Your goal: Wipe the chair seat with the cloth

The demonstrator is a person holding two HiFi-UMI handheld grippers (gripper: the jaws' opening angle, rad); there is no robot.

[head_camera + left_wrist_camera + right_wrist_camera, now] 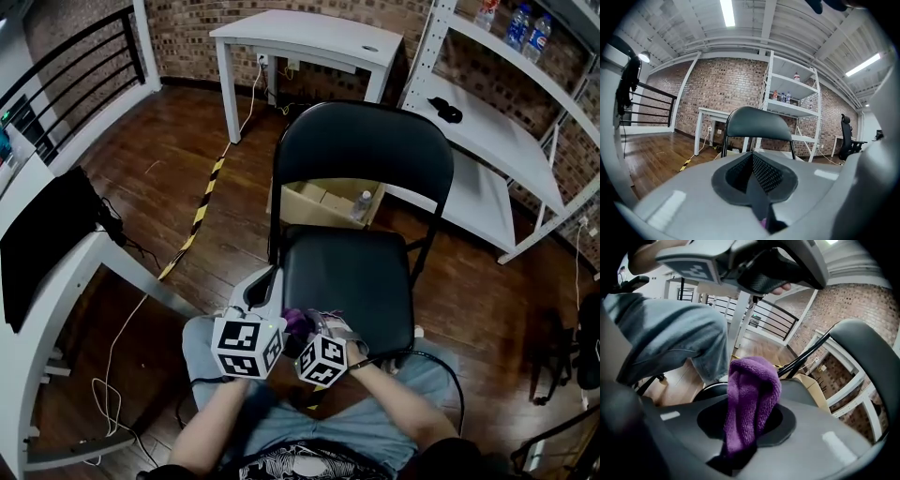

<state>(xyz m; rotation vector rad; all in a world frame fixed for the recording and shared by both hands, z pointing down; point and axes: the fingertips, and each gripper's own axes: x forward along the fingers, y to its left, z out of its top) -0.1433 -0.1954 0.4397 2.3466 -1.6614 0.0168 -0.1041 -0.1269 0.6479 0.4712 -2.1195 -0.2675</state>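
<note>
The right claw (744,420) is clamped on the purple cloth (751,392), which bunches up out of the jaws in a folded hump and flops over itself. It is gripped low, near the jaws' root, probably so that a fat pad of fabric, not bare plastic, meets the surface. In the head view both claws sit close together at the front edge of the chair seat (361,279), just above the person's knees (211,342), with the cloth showing as a small purple tuft between the two marker cubes. It hangs at the seat's near rim and is not spread on it, so I'd judge the wipe has not yet started in earnest. The left claw (753,164) has its jaws pressed flat together and points across the seat at the backrest (757,123). A sliver of purple shows down by its base, and I can't tell whether that is pinched or just lying behind. It reads as the idle partner, parked beside the working claw and perhaps ready to steady the chair. The seat itself is bare and black (no visible dirt to aim at), so a sensible first pass would run from the front rim toward the backrest.
</note>
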